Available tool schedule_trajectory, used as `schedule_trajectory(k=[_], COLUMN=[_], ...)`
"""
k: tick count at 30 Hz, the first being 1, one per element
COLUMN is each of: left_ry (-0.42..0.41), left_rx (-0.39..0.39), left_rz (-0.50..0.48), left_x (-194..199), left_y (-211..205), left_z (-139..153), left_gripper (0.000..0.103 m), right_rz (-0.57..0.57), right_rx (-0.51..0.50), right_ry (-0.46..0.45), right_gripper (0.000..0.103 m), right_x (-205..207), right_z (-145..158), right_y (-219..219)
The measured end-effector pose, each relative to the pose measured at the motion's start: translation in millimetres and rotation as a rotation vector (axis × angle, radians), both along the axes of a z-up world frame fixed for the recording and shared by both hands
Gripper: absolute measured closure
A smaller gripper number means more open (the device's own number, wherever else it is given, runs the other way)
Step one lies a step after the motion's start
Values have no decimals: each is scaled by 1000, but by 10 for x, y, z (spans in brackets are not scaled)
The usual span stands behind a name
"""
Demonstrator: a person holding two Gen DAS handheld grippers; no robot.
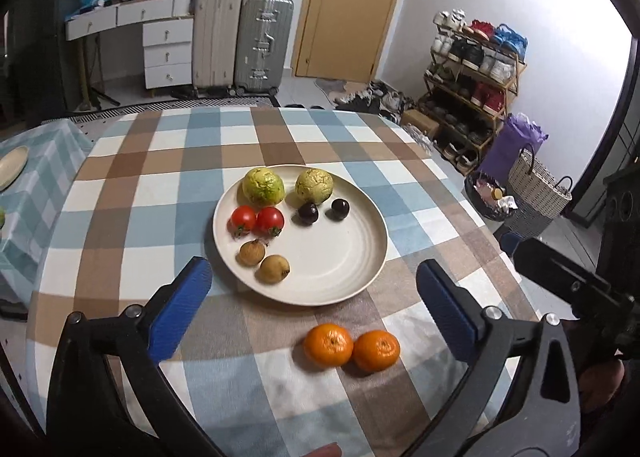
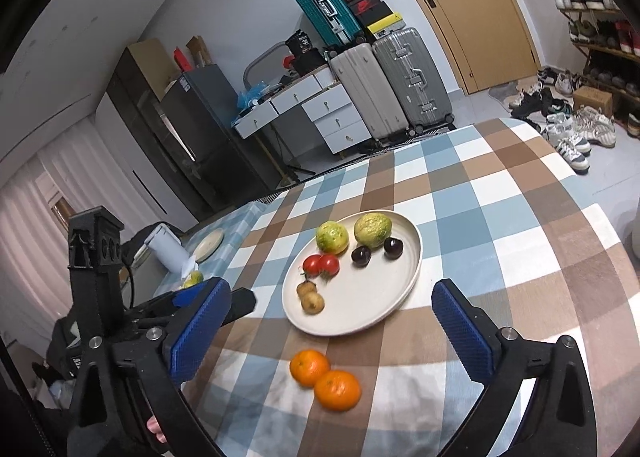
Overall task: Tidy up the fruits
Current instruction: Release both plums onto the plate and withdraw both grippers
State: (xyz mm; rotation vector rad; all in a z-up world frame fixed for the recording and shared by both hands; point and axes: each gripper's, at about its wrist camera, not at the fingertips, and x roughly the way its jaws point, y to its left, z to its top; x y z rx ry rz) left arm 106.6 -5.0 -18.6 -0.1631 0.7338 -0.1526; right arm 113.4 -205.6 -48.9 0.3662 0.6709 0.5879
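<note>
A cream plate [image 1: 340, 257] [image 2: 372, 297] on the checked tablecloth holds two green guavas [image 1: 264, 185] [image 2: 332, 237], two red tomatoes [image 1: 256, 219] [image 2: 320, 265], two dark plums [image 1: 308, 213] [image 2: 361, 256] and two small brown fruits [image 1: 264, 261] [image 2: 310, 295]. Two oranges [image 1: 328, 345] [image 2: 310, 367] lie side by side on the cloth just in front of the plate. My left gripper [image 1: 312, 305] is open and empty, above the plate's near edge and the oranges. My right gripper [image 2: 332, 333] is open and empty, also over the oranges.
The round table [image 1: 160, 161] has its edge all around. A second table at the left carries another plate [image 1: 12, 167] [image 2: 208, 243]. The left gripper's body [image 2: 96, 257] shows in the right wrist view. Suitcases, drawers and a shoe rack stand beyond.
</note>
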Motion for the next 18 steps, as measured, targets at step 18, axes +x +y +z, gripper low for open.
schedule_trajectory(k=[18], left_ry=[11], left_rx=[-20], left_rz=[72], left_x=[-691], left_y=[171], left_z=[-498], left_gripper=[1], right_rz=[21], right_rx=[-102], right_ry=[55], right_gripper=[0], right_x=[-502], right_z=[-348], right_y=[218])
